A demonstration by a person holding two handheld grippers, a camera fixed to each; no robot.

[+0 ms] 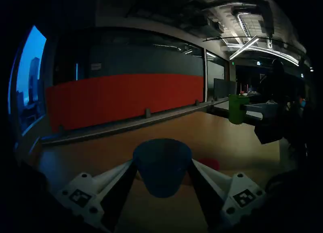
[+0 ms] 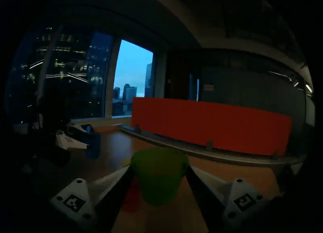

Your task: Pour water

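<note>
Left gripper [image 1: 161, 165] jaws are pinching the blue cup [image 1: 162, 170] by its sides. Right gripper [image 2: 159, 171] jaws are pinching the green cup [image 2: 159, 178]. Both cups are sitting upright, long axis vertical, mouths pointing up, over the wooden table [image 1: 210, 132]. A red object [image 1: 210, 163] is lying just beyond the blue cup.

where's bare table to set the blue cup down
The table is bare between the blue cup and the red panel, widest toward the window. Tighter on the other side: the red cup sits close beside the blue cup, and the green cup is held farther back.
</note>
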